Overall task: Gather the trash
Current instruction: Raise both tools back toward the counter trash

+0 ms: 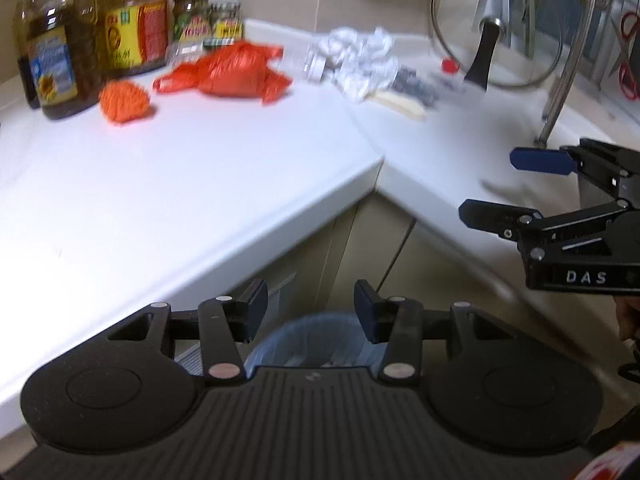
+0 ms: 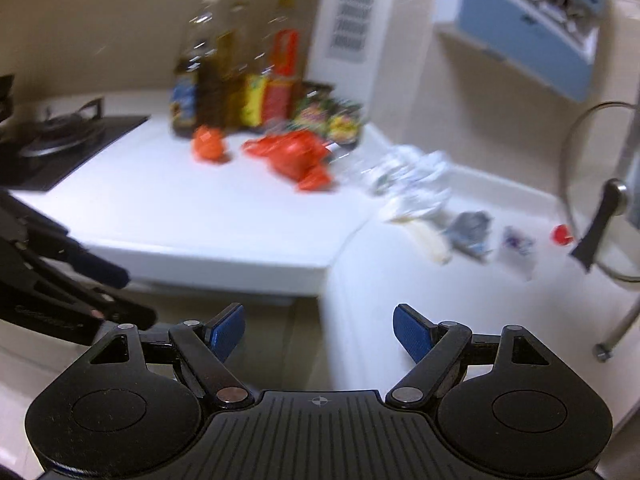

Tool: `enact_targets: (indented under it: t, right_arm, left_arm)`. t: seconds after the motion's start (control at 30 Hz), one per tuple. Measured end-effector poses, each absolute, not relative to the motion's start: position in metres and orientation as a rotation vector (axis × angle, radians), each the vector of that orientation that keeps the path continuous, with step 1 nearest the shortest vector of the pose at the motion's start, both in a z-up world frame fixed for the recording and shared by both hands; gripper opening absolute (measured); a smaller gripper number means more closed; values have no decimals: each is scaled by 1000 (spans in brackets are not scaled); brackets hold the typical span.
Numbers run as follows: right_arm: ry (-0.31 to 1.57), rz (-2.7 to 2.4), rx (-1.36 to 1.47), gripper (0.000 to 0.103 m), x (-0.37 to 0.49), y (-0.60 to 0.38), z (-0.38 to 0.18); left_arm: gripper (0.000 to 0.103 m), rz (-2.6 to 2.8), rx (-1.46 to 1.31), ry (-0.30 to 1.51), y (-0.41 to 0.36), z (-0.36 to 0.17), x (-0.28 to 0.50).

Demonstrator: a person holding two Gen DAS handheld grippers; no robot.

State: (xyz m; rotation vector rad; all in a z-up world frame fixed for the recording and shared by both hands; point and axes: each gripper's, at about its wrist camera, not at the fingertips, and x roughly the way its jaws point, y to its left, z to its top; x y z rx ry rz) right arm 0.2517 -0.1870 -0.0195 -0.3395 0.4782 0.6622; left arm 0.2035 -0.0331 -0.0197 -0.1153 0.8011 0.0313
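Lying crosswise, orange bag (image 1: pixel 236 74)

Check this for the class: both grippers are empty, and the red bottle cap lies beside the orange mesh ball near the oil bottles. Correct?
Not quite. The red bottle cap lies by the glass lid, far from the orange mesh ball, as the right wrist view shows. Both grippers, left and right, are indeed empty.
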Motion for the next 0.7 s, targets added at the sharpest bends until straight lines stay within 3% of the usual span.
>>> enact_targets:
  t: [0.7]
  right_arm:
    - [528, 403, -157, 81, 422, -262, 6]
  left_arm:
    - [49, 107, -135, 655, -43, 12, 313]
